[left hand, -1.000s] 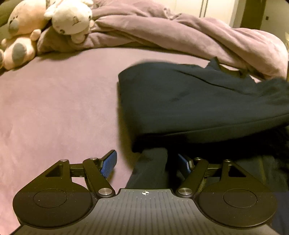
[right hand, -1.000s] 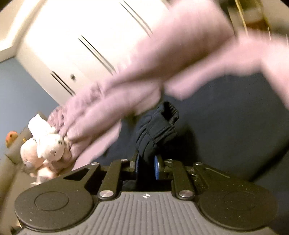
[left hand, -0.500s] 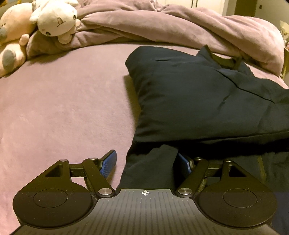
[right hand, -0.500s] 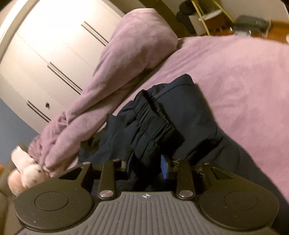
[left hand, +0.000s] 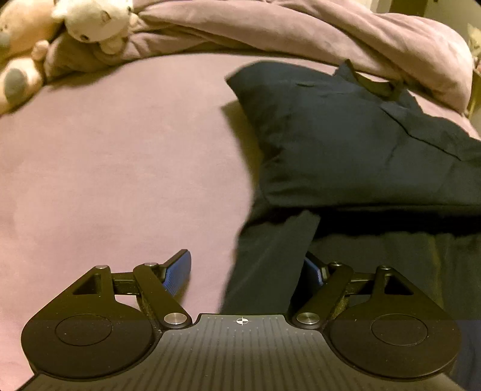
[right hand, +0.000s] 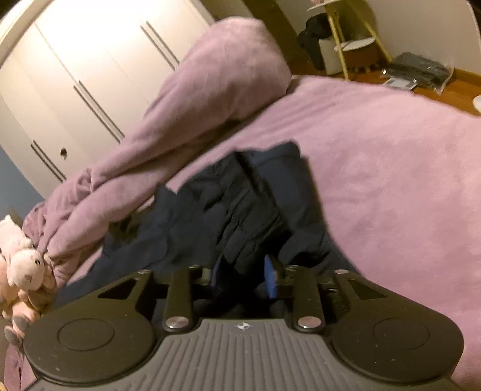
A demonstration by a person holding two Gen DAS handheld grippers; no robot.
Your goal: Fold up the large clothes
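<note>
A dark navy garment (left hand: pixel 345 144) lies folded over on the purple bed sheet (left hand: pixel 105 168). My left gripper (left hand: pixel 249 270) is open, low over the sheet. A strip of the dark cloth (left hand: pixel 267 264) hangs between its blue pads, against the right one; the left pad (left hand: pixel 177 270) is bare. In the right wrist view the same garment (right hand: pixel 240 207) lies bunched, with its gathered elastic band leading into my right gripper (right hand: pixel 240 273), which is shut on it.
A rumpled purple duvet (left hand: pixel 300 33) is heaped along the far side of the bed. Plush toys (left hand: pixel 90 21) sit at the far left. White wardrobe doors (right hand: pixel 90 75) and a yellow-legged stand (right hand: pixel 354 39) are beyond the bed.
The left view has shifted so the folded garment sits further right and away. The right gripper has swung and drawn back slightly, still holding the elastic band.
</note>
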